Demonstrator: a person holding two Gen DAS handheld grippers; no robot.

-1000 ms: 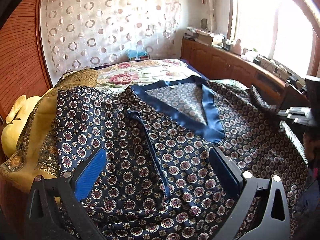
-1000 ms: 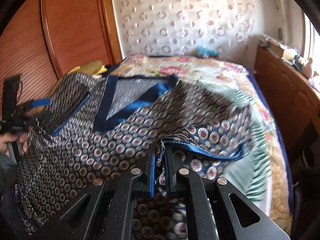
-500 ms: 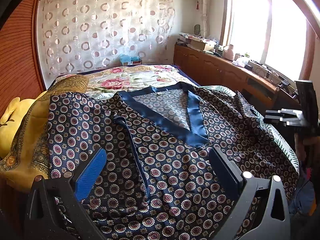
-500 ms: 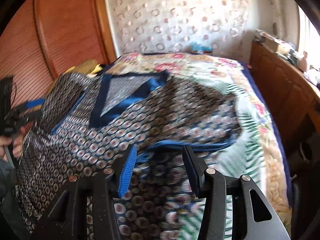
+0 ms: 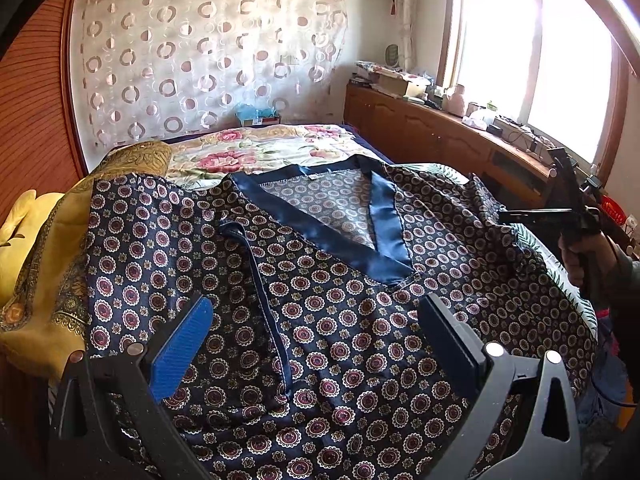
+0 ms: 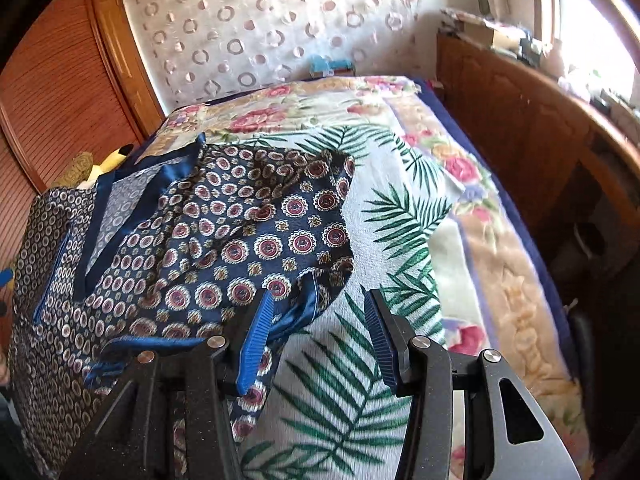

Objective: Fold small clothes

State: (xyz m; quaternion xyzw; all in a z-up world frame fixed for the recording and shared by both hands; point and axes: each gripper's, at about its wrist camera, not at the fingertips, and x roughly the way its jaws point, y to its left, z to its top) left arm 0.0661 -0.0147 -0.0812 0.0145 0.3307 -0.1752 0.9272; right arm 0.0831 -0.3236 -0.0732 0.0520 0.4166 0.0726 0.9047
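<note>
A bedroom is showing in both views, with a big bed (image 5: 256,152) filling the middle. A curtain with rings (image 5: 208,56) is hanging on the far wall, and a bright window (image 5: 532,60) is glowing at the upper right of the left wrist view. A long wooden cabinet (image 5: 432,136) is running under the window, with small things crowding its top. A flowery blanket (image 6: 460,168) with green leaves is covering the bed.

A dark blue shirt with round flower dots (image 5: 320,300) is lying spread out on the bed, filling the lower half of the left wrist view. Its shiny blue collar (image 5: 340,236) is making a V shape near the middle. In the right wrist view the shirt (image 6: 240,232) is bunching up at the left side, with one blue-edged corner lying low in the middle. A yellow cloth (image 5: 48,264) is lying at the left edge, beside the shirt.

The left claw (image 5: 316,344) is standing wide open above the shirt and is holding nothing. The right claw (image 6: 316,344) is standing partly open, and its jaws have just been closing a little. Its left pad is sitting just beside the shirt's blue edge, but nothing is being squeezed between the pads. A hand (image 5: 580,256) is holding the right claw at the right edge of the left wrist view.
</note>
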